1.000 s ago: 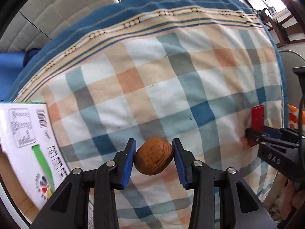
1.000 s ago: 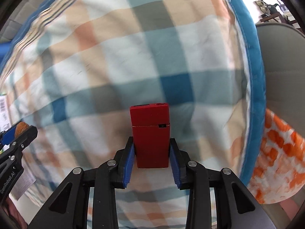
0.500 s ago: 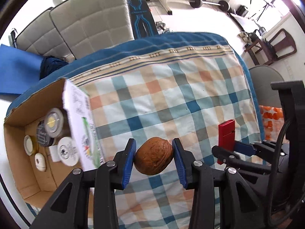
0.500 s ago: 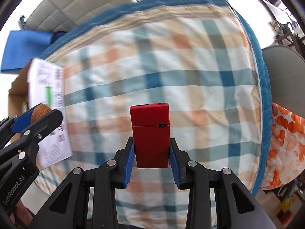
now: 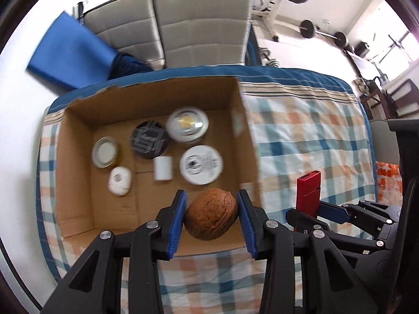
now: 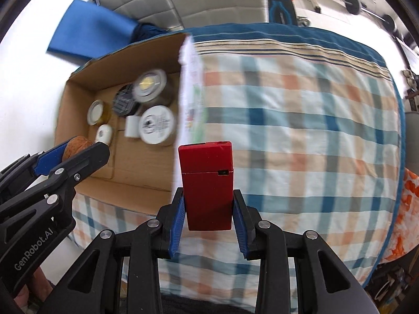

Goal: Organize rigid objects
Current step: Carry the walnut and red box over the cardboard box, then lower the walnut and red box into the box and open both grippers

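Walnut [image 5: 210, 217] pinched between the left gripper [image 5: 211, 218] pads, above the cardboard box [image 5: 76, 183]'s near end; red case [image 6: 207, 185] clamped upright in the right gripper [image 6: 207, 216], over the checked cloth [image 6: 301, 130] just beside the box. Left view alone shows the whole box floor — jars, lids, all blurred.

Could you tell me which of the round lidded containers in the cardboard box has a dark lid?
The black patterned jar, between the small glass jar and the clear-topped tin; the others have pale lids.
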{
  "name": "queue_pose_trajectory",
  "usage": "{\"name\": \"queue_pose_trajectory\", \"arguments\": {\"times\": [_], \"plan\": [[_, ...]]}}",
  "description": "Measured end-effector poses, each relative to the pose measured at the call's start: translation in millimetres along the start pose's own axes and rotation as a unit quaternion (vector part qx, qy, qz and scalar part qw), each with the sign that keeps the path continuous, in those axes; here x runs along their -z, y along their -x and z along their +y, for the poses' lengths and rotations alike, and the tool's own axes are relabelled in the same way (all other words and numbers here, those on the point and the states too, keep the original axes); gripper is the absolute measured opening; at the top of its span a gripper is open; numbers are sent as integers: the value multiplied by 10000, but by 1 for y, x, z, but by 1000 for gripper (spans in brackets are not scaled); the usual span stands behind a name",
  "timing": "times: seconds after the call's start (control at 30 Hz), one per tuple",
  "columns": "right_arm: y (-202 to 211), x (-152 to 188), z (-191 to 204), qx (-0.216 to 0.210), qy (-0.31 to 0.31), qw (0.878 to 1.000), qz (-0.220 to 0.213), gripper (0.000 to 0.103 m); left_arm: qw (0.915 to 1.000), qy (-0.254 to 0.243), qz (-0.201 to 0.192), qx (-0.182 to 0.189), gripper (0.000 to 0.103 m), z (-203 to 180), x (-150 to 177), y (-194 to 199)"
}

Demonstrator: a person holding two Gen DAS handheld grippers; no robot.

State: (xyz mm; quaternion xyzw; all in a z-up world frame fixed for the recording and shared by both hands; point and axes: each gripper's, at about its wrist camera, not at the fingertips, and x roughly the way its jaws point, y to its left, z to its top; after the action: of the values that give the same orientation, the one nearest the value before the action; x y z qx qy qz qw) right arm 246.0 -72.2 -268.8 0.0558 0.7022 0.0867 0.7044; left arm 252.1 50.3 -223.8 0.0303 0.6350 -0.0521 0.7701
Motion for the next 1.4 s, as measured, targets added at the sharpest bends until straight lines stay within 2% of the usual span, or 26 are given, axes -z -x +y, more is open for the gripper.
{"name": "queue_pose_trajectory", "arguments": {"times": [0.23, 0.47, 0.57, 0.77, 1.0, 1.4], "plan": [[-39, -3, 84, -126, 309, 9993, 192, 36, 9987, 494, 95, -122, 36, 78, 19, -6], [-96, -10, 118, -512, 22, 9975, 488, 36, 9942, 1016, 355, -65, 36, 141, 32, -37], [-118, -13, 124, -513, -162, 9970, 552, 36, 9924, 1131, 480, -18, 36, 156, 33, -51], [-148, -17, 135, -617, -335, 9953, 673, 36, 9899, 1234, 692, 120, 36, 172, 35, -76], [-172, -21, 143, -488, -426, 9954, 703, 37, 9887, 1190, 892, 162, 36, 176, 32, -98], [-202, -22, 140, -608, -561, 9929, 852, 37, 9846, 1177, 1250, 342, 36, 180, 36, -132]]}}
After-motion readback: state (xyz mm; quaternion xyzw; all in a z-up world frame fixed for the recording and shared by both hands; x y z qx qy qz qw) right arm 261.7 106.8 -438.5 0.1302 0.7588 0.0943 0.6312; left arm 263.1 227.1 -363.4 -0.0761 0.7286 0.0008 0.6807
